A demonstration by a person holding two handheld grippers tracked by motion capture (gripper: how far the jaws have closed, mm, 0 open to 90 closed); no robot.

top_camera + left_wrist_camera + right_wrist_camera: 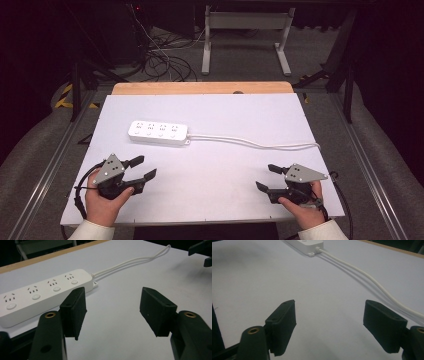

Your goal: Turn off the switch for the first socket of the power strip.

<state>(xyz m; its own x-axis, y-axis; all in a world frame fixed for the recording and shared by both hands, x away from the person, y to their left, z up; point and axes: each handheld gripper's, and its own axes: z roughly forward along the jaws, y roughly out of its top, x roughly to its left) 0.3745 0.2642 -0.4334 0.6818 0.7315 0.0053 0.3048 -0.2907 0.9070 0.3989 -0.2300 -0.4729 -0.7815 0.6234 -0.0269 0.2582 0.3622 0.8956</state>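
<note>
A white power strip [158, 132] with several sockets lies on the white table [215, 165], left of middle; its white cable [260, 145] runs right to the table's edge. My left gripper [142, 167] rests at the front left, open and holding nothing, its jaws aimed toward the strip. In the left gripper view the power strip [42, 292] lies just beyond the left gripper [115, 312], with the cable [130, 263] trailing away. My right gripper [267, 177] sits at the front right, open and holding nothing. The right gripper view has the right gripper [329, 327] over bare table, the strip's end [308, 245] far off and the cable [367, 277] passing by.
A wooden strip [200, 88] borders the table's far edge. Beyond it stand a white table frame [245, 35] and tangled floor cables [160, 60]. Metal rails [50, 165] run along both sides of the table. The other gripper [201, 252] appears at the left gripper view's top right.
</note>
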